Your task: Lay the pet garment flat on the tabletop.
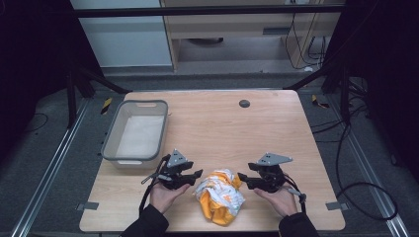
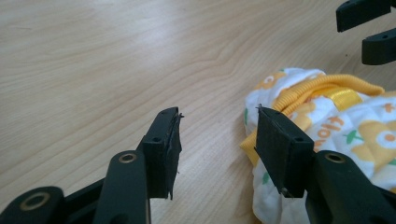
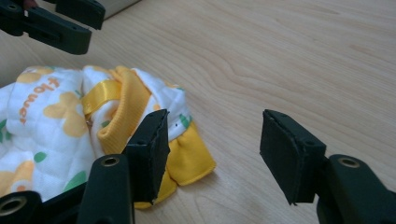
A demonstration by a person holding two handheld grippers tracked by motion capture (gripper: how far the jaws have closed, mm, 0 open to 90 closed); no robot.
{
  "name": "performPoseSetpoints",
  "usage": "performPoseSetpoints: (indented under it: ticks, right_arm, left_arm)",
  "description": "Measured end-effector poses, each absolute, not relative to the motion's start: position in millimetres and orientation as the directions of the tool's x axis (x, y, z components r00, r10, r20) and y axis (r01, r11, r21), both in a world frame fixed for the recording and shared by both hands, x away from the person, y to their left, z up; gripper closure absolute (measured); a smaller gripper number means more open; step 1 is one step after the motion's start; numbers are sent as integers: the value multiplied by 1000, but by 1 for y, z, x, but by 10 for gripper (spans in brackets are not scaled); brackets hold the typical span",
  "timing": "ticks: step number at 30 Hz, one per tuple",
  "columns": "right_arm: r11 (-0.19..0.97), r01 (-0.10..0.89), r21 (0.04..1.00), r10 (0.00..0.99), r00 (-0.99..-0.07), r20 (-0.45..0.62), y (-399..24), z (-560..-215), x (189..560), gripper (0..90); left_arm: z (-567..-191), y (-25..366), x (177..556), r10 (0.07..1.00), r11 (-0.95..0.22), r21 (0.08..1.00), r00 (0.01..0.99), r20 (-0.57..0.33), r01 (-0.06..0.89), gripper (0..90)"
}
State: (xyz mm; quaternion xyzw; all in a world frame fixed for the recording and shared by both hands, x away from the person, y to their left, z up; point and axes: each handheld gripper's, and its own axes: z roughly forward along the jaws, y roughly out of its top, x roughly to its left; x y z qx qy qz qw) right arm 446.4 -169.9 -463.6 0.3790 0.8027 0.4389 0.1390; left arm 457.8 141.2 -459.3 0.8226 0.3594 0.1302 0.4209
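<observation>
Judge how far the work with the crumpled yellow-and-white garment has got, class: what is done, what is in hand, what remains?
Done: little; the garment lies bunched on the table, and the grey basket beside it holds nothing. In hand: the left gripper and the right gripper flank the garment with open jaws, neither pinching cloth. Left: grasping it and whatever handling follows, perhaps spreading, folding or putting it in the basket.

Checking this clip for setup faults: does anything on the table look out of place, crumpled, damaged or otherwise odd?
The white and yellow garment lies bunched in a heap near the table's front edge, between the left gripper and the right gripper, whose jaws stand open. The grey bin sits squarely at the left. Nothing looks spilled or damaged.
</observation>
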Motion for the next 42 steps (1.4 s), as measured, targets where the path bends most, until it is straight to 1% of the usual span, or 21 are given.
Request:
performPoseSetpoints:
  ticks: [11, 16, 22, 24, 25, 26, 27, 28, 30, 34, 42]
  right_arm:
    - [400, 497, 770, 679, -725, 115, -151, -481, 448, 445]
    - [434, 496, 752, 666, -739, 103, -146, -489, 449, 488]
    - [468, 502, 727, 651, -752, 101, -142, -497, 453, 613]
    - [470, 500, 728, 648, -755, 100, -141, -497, 453, 672]
    - [470, 500, 728, 648, -755, 100, -141, -497, 453, 672]
    - [472, 502, 725, 649, -754, 100, -140, -497, 453, 701]
    - [475, 506, 720, 646, -756, 106, -139, -497, 452, 766]
    - [475, 506, 720, 646, -756, 106, -139, -497, 452, 766]
    - [478, 510, 715, 645, -757, 109, -137, -497, 452, 812]
    - [480, 504, 718, 644, -758, 102, -137, -495, 450, 834]
    - [455, 487, 746, 654, -751, 92, -137, -493, 449, 836]
  left_arm:
    - [-469, 131, 454, 680, -419, 764, 727, -94, 491, 469]
    - [-471, 131, 454, 672, -426, 759, 734, -99, 492, 460]
    - [-477, 127, 455, 671, -445, 747, 737, -86, 493, 467]
    - [-477, 127, 455, 671, -445, 746, 736, -89, 495, 469]
    - [-478, 127, 456, 671, -447, 744, 736, -89, 497, 469]
    - [-479, 126, 456, 671, -447, 741, 735, -92, 501, 469]
    - [-480, 126, 457, 671, -450, 740, 736, -90, 500, 469]
    - [-481, 126, 457, 670, -452, 739, 737, -90, 501, 469]
    - [-482, 125, 458, 668, -453, 738, 739, -90, 500, 469]
    - [-482, 126, 457, 665, -457, 737, 742, -89, 498, 472]
    - [-483, 124, 455, 652, -465, 737, 753, -89, 490, 498]
